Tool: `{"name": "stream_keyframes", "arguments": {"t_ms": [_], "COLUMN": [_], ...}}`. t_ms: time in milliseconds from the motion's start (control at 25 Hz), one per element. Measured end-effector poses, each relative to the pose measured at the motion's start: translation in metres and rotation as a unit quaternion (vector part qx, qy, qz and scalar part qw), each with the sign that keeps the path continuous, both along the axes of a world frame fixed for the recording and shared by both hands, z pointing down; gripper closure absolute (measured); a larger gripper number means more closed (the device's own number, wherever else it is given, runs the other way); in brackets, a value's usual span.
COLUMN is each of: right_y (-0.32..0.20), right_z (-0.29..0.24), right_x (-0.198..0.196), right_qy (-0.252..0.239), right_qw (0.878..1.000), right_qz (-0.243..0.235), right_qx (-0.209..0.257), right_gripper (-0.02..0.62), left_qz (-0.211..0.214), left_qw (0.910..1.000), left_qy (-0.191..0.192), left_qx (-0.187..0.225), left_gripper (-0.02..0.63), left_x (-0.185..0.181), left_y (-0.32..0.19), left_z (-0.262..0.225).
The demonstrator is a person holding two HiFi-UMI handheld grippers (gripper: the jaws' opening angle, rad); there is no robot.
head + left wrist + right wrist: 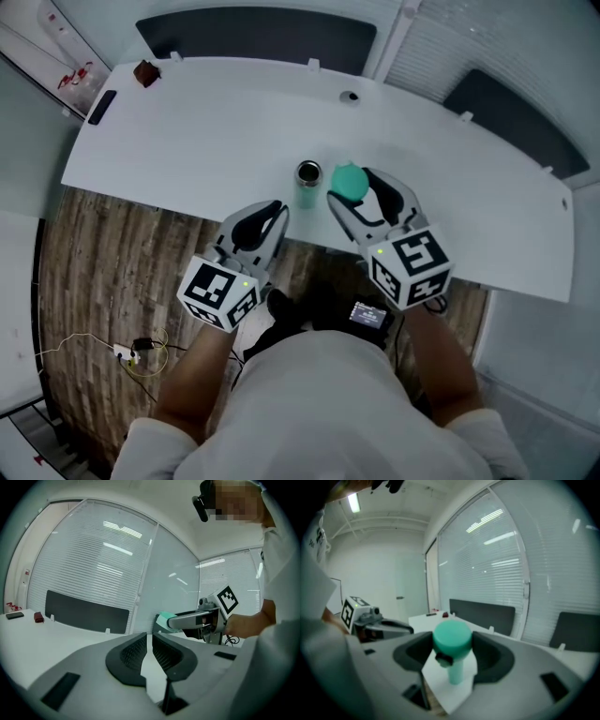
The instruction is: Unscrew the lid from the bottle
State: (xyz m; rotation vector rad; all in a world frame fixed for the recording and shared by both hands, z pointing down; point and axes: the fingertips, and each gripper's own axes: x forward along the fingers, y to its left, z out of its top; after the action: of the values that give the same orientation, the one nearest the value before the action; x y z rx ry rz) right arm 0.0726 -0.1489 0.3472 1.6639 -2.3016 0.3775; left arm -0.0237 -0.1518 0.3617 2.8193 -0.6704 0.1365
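A teal bottle [308,184] stands upright and uncapped near the table's front edge, its dark metal mouth showing. Just to its right my right gripper [356,187] is shut on the round green lid [348,177], held off the bottle. In the right gripper view the lid [451,637] fills the gap between the pads, and the bottle [455,672] shows below it. My left gripper [277,214] hovers at the table's front edge, left of the bottle and apart from it. Its jaws [149,641] are shut with nothing between them. From the left gripper view the lid [162,620] sits in the right gripper's fingers.
The white table [216,141] carries a small brown object [144,72] and a dark flat device [100,106] at its far left, and a round grommet [349,97] at the back. Dark panels stand behind it. Cables [131,352] lie on the wood floor.
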Motion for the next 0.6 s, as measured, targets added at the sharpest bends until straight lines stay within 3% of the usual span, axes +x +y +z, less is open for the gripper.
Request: {"name": "stream_keyframes", "arguments": {"t_ms": [600], "right_y": [0.014], "right_z": [0.008], "right_x": [0.002], "right_qy": [0.019], "right_qw": [1.0], "right_qz": [0.014], "right_qx": [-0.006], "right_gripper": [0.313], "left_qz": [-0.008], "left_qw": [0.9999], "left_qy": [0.007], "left_qx": [-0.008], "left_gripper": [0.554], "left_x": [-0.013], "left_y": [0.009], "left_z": [-0.01]}}
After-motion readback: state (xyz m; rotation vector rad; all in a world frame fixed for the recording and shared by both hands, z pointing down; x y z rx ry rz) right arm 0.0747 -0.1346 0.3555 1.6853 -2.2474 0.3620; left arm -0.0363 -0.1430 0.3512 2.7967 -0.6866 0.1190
